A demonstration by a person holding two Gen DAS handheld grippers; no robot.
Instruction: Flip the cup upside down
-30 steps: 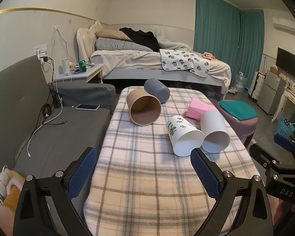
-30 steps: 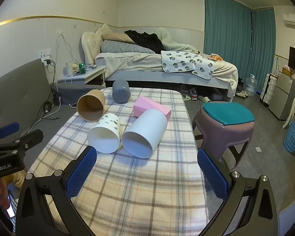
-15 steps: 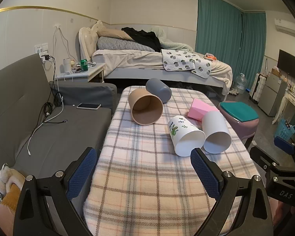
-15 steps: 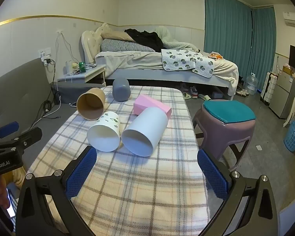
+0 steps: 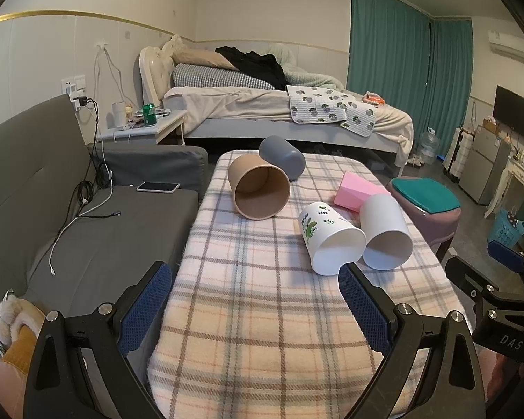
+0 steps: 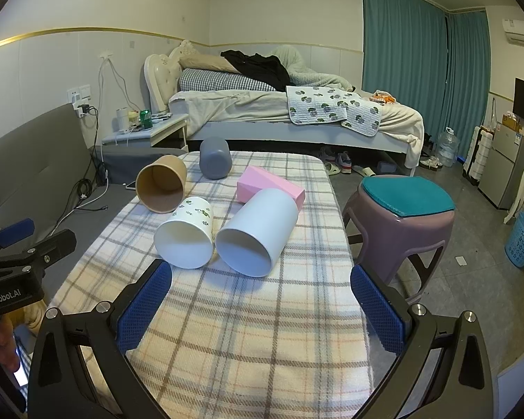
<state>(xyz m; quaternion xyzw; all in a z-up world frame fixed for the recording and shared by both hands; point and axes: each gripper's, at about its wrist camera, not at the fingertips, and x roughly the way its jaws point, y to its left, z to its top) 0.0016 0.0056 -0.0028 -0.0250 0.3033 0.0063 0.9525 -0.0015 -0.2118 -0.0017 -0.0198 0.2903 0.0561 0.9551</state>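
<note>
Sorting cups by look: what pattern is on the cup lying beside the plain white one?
Green leaf prints on white, clearest on the patterned cup in the left wrist view.

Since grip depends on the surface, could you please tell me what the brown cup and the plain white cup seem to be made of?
The brown cup looks like kraft paper: matte tan wall inside and out, thin rolled rim. The plain white cup looks like smooth plastic or perhaps glazed ceramic: even wall with a soft sheen; the pictures leave that open. Both lie on their sides on the plaid cloth.

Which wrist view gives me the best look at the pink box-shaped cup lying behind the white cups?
Right wrist: the pink box-shaped cup shows most of its length. In the left wrist view, the plain white cup hides its near end.
</note>
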